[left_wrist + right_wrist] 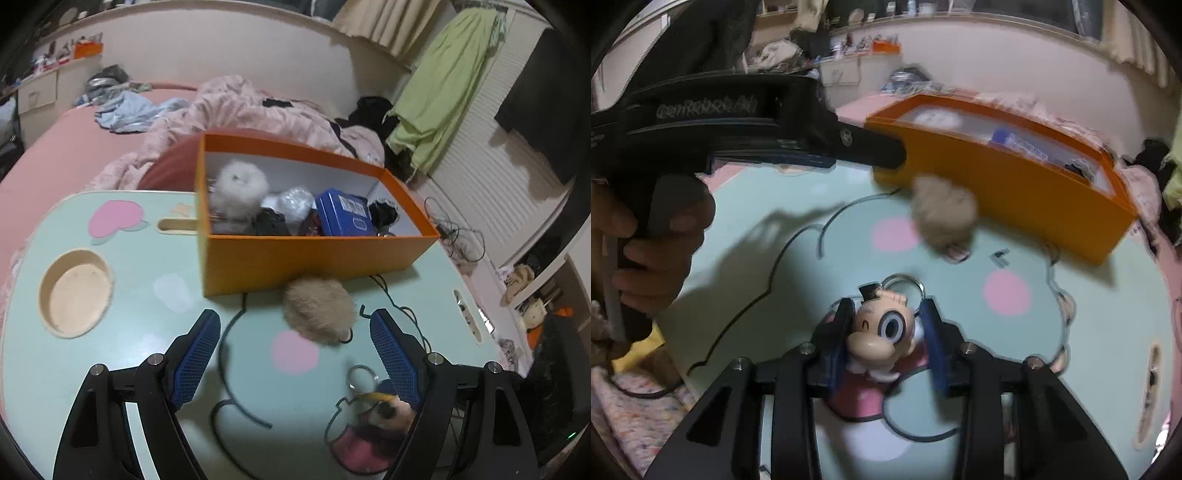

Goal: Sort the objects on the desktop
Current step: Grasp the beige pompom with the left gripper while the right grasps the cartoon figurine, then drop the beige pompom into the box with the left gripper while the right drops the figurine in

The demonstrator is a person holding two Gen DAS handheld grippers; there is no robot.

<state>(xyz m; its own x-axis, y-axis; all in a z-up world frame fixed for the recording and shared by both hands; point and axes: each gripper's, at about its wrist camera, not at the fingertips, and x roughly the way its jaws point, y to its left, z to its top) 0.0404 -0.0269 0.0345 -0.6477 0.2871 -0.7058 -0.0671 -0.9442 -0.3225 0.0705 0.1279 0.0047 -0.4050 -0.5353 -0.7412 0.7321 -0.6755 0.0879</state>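
Left wrist view: left gripper point(291, 347) stood wide and empty over the worktop point(147, 295); a pompom point(317, 310) lay against the box point(310, 258) at the far edge, which already held several items. Right wrist view: right gripper point(886, 332) clasped the figure point(882, 332), apparently next for boxing.

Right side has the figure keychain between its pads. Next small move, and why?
Probably lift it toward the orange box. The right hand-held gripper is shut on the figure keychain on the table; the box already holds sorted items.
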